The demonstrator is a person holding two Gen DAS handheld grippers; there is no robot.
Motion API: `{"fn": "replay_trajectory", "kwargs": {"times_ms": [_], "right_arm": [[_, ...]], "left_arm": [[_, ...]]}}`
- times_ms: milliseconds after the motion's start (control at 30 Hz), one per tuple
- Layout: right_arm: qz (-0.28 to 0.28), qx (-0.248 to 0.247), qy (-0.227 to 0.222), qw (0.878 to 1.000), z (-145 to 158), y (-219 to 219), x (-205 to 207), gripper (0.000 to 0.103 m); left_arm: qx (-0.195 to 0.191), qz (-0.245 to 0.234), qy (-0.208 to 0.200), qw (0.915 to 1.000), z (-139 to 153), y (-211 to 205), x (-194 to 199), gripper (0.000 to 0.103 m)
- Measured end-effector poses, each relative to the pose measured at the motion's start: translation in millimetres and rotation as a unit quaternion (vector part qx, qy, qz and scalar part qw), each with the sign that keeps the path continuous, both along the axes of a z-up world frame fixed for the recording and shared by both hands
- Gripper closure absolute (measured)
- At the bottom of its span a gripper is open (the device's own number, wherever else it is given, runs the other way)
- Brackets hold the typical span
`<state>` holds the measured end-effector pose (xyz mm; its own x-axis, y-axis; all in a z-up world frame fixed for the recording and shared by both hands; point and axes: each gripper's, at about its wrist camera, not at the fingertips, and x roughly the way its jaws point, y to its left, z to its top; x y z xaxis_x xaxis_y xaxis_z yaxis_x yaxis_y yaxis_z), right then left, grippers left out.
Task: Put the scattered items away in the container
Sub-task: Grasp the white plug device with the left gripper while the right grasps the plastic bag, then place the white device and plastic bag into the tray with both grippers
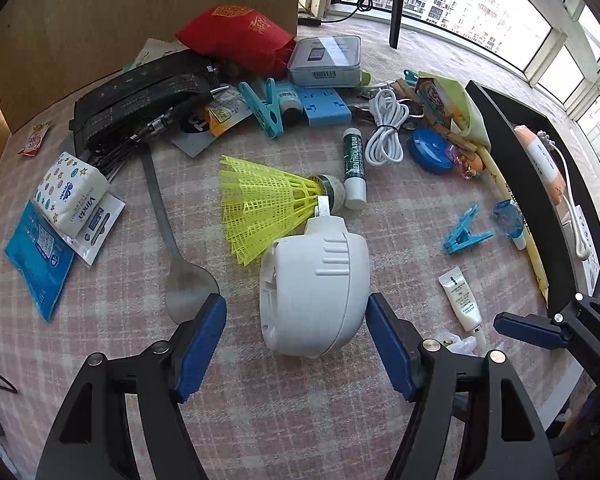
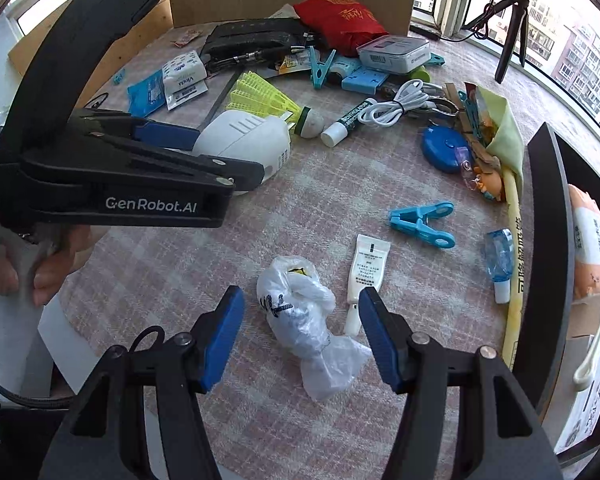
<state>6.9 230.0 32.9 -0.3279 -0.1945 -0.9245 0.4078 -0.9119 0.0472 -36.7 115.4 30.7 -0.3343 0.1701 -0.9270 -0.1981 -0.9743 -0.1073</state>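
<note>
My left gripper [image 1: 296, 316] is open, its blue pads on either side of a white rounded plastic device [image 1: 316, 288] lying on the checked cloth; whether they touch it I cannot tell. The device also shows in the right wrist view [image 2: 244, 140], with the left gripper [image 2: 172, 148] around it. My right gripper [image 2: 302, 320] is open around a crumpled clear plastic bag [image 2: 304, 312]. A yellow shuttlecock [image 1: 268, 204] lies just beyond the white device. The black container [image 1: 540, 168] stands at the right with an orange-and-white pack [image 1: 540, 160] inside.
Scattered on the cloth: a spoon [image 1: 172, 232], a green balm stick [image 1: 354, 164], a white cable [image 1: 386, 128], blue clips [image 1: 464, 232], a white tube [image 2: 366, 272], a tissue pack [image 1: 72, 196], a red pouch [image 1: 240, 36], a black case [image 1: 140, 92]. A tripod [image 1: 396, 0] stands behind.
</note>
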Motion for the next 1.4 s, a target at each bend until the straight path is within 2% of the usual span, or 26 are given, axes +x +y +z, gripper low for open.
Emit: {"fn": "replay_trajectory", "kwargs": {"times_ms": [267, 333, 367, 467, 500, 533, 900, 1100, 1400], "right_arm": [[0.004, 0.013, 0.001, 1.000, -10, -10, -2, 0.045], [0.007, 0.019, 0.002, 1.000, -12, -13, -1, 0.045], [0.007, 0.019, 0.001, 1.000, -14, -14, -2, 0.046], [-0.002, 0.022, -0.004, 1.000, -19, -13, -3, 0.059], [-0.007, 0.019, -0.005, 1.000, -19, -11, -4, 0.059], [-0.012, 0.013, -0.006, 1.000, -19, -10, -3, 0.060], [-0.071, -0.044, -0.010, 0.997, -2, 16, 2, 0.064], [-0.105, -0.061, 0.005, 0.993, 11, 29, 7, 0.064], [-0.158, -0.066, 0.029, 0.985, 30, 55, 15, 0.064]], "left_arm": [[-0.006, 0.009, 0.001, 0.9999, -5, 0, -6, 0.036], [-0.006, 0.009, 0.000, 0.9999, -6, 0, -7, 0.040], [-0.006, 0.010, -0.001, 0.9999, -7, 1, -7, 0.042], [0.001, 0.008, -0.006, 0.9999, -10, 2, -9, 0.049], [0.005, 0.006, -0.007, 0.9999, -10, 3, -10, 0.055], [0.005, 0.005, -0.006, 1.0000, -10, 4, -10, 0.056], [0.036, 0.008, -0.004, 0.9993, -5, -8, -4, 0.058], [0.053, 0.014, -0.001, 0.9985, 1, -20, 4, 0.058], [0.072, 0.009, 0.010, 0.9973, 19, -17, 28, 0.058]]}}
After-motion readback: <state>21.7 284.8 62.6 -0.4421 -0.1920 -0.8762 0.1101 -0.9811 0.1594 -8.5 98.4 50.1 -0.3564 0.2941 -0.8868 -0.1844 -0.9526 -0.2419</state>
